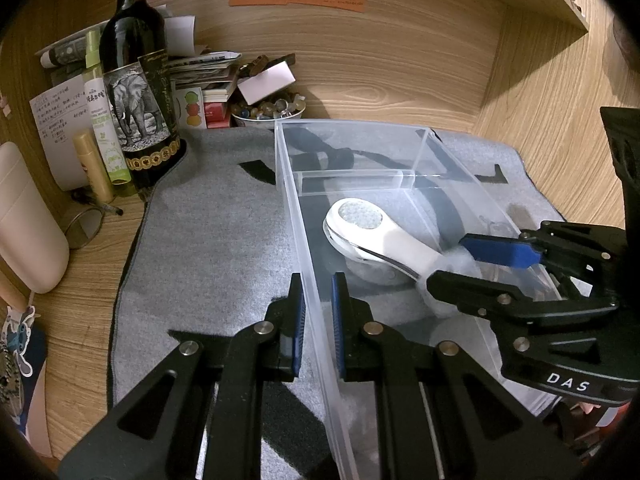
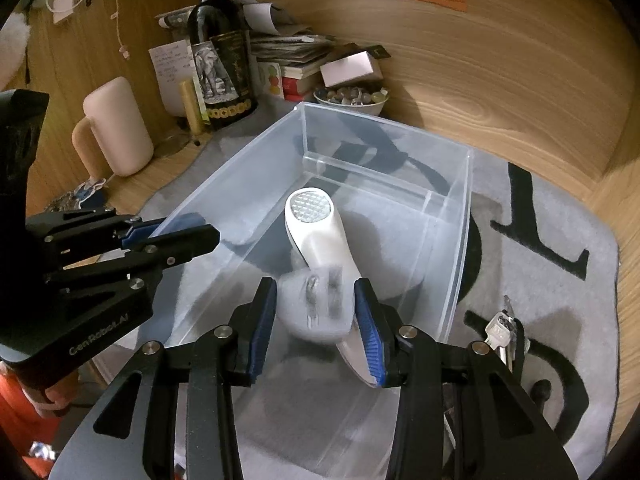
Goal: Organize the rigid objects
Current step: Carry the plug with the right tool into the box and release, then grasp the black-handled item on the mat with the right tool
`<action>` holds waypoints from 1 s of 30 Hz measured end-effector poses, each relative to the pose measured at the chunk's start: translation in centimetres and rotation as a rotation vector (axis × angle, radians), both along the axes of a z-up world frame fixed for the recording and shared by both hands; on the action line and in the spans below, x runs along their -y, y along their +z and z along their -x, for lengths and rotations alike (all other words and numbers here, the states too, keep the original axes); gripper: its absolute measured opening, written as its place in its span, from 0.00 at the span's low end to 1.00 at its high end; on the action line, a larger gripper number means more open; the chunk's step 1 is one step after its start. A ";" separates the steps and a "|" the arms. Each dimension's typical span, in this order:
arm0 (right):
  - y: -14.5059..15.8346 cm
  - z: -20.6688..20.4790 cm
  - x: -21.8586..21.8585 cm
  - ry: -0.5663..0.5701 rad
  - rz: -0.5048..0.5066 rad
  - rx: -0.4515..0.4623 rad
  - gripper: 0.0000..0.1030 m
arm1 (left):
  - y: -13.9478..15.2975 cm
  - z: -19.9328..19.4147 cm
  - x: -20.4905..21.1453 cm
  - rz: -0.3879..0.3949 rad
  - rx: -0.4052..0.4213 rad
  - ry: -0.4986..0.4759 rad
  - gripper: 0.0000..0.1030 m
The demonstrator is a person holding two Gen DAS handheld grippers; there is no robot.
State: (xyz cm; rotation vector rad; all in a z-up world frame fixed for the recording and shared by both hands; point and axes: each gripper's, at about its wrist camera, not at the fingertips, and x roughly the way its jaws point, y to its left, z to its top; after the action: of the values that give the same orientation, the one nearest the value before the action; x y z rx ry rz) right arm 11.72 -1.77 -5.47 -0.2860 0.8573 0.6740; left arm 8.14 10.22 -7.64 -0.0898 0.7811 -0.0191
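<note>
A clear plastic bin [image 1: 352, 122] [image 2: 384, 120] stands on a grey mat [image 1: 208, 240]. Inside it a white handheld device [image 1: 360, 216] [image 2: 312, 216] with a round mesh head lies tilted, head toward the far end. My right gripper [image 2: 316, 284] [image 1: 448, 260] reaches into the bin's near end and is shut on the device's handle, the blue pads either side of it. My left gripper [image 1: 318, 280] [image 2: 202, 226] is shut on the bin's left wall, one finger inside and one outside. A clear divider [image 1: 352, 178] crosses the bin's far end.
A bunch of keys [image 2: 500, 328] lies on the mat right of the bin. Behind the bin stand a dark wine bottle [image 1: 136, 80], a bowl of small stones [image 1: 272, 110], stacked papers and small tubes. A pale pink container [image 2: 116, 128] stands at the left. Wooden walls enclose the desk.
</note>
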 end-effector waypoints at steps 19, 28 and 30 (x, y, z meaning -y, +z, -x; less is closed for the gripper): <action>3.4 0.8 2.9 -0.068 -0.062 0.127 0.60 | 0.0 0.0 0.2 -0.001 0.000 0.001 0.11; 4.4 0.8 7.3 -0.179 -0.078 0.175 0.62 | -0.1 0.0 0.1 -0.004 -0.002 0.000 0.11; 4.4 0.7 8.9 -0.224 -0.078 0.178 0.63 | -0.1 0.0 0.0 -0.004 -0.001 0.000 0.11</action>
State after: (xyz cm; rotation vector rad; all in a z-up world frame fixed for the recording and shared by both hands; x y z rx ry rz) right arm 11.07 -10.69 -1.03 -0.1735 0.6786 0.4641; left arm 8.13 10.17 -7.71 -0.0866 0.7824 -0.0175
